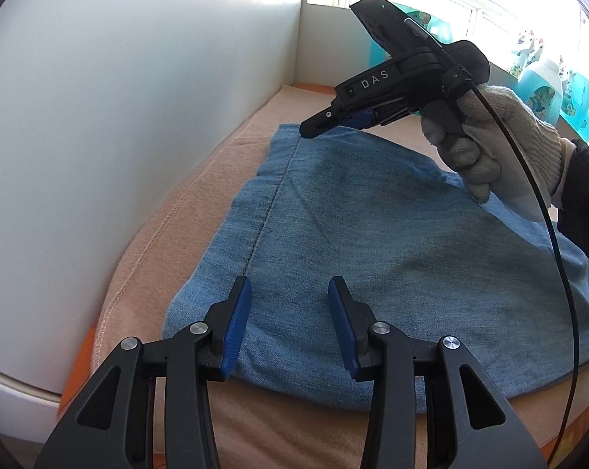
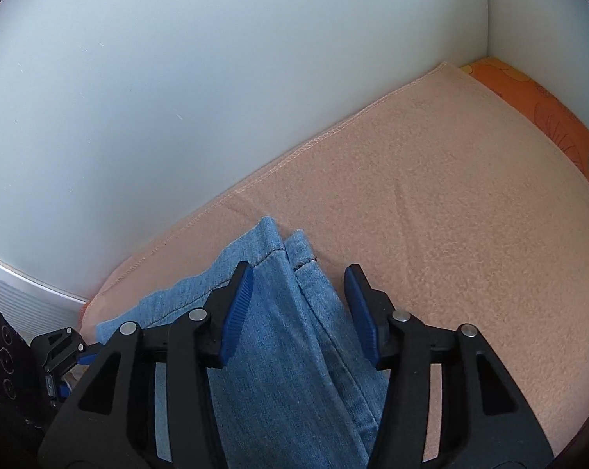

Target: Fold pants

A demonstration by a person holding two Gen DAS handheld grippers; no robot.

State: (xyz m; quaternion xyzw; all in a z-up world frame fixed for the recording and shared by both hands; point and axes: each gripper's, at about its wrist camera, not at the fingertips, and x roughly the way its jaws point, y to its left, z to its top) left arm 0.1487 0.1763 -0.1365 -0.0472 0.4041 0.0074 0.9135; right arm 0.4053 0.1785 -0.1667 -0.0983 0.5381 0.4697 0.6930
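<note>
Now | pants (image 1: 372, 242) folded flat on peach blanket (image 2: 450, 195) | left tongs (image 1: 290, 328) released above hem | right tongs (image 2: 298, 305) released, straddling leg ends | advice: smooth edges square.

A white wall (image 2: 177, 97) blocks the far side, and another wall (image 2: 548, 39) shuts the corner. The pink blanket (image 2: 450, 195) past the jeans (image 2: 286, 351) lies bare.

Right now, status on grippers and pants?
Left gripper open, empty, over folded pants. Right gripper open, pant-leg ends between its pads. Blanket unobstructed.
</note>
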